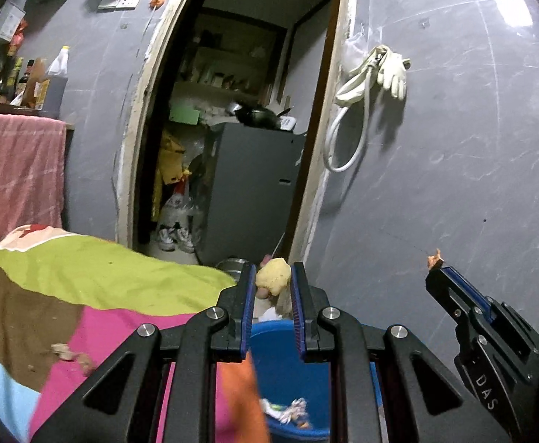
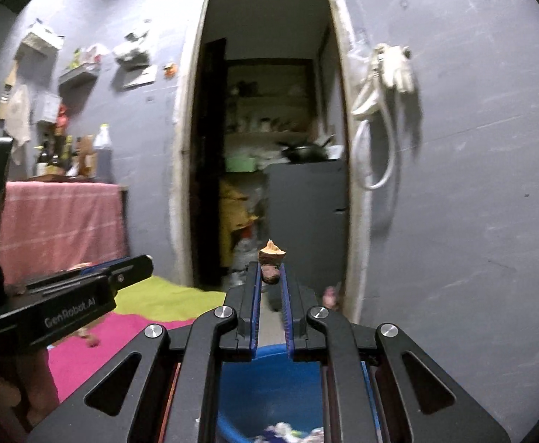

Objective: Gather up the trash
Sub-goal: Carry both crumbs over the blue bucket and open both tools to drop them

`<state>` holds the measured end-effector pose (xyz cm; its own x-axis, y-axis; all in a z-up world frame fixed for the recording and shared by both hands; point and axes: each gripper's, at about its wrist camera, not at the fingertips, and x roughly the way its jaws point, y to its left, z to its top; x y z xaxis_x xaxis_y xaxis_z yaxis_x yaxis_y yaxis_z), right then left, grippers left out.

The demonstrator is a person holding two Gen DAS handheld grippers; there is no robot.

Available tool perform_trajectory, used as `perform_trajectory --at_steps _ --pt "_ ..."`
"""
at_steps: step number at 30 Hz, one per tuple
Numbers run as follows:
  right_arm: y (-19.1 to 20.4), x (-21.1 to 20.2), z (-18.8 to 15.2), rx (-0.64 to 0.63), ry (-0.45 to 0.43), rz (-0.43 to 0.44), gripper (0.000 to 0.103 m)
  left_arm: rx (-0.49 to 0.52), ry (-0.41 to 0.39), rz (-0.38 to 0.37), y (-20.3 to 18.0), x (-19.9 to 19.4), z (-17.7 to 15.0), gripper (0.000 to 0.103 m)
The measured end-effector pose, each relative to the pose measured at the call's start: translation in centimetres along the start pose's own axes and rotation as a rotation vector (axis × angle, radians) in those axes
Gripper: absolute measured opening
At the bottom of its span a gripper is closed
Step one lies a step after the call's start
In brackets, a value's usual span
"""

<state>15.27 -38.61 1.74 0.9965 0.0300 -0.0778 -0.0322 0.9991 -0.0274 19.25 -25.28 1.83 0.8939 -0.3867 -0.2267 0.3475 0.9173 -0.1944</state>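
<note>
My left gripper (image 1: 273, 277) is shut on a yellowish food scrap (image 1: 273, 275) and holds it above a blue trash bin (image 1: 287, 369) that has crumpled scraps inside. My right gripper (image 2: 270, 273) is shut on a brown and orange peel scrap (image 2: 271, 258) above the same blue bin (image 2: 269, 387). The right gripper also shows at the right of the left wrist view (image 1: 435, 264) with the orange scrap at its tip. The left gripper body shows at the left of the right wrist view (image 2: 85, 288). More scraps (image 1: 70, 352) lie on the colourful cloth (image 1: 103, 277).
A grey wall (image 1: 453, 147) stands close ahead with white gloves and a hose (image 1: 380, 74) hanging on it. An open doorway (image 1: 239, 110) leads to a cluttered storeroom. A counter draped in a pink cloth (image 1: 18, 170) holds bottles at the left.
</note>
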Motion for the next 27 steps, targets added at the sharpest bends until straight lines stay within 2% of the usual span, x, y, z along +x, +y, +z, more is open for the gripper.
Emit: perform_trajectory --at_steps 11,27 --pt "-3.6 0.1 -0.8 0.029 -0.013 -0.083 0.009 0.01 0.008 0.008 -2.4 3.1 -1.4 0.015" --pt "-4.6 2.4 -2.2 0.057 0.071 -0.071 0.009 0.009 0.076 0.015 -2.1 5.6 -2.8 0.015"
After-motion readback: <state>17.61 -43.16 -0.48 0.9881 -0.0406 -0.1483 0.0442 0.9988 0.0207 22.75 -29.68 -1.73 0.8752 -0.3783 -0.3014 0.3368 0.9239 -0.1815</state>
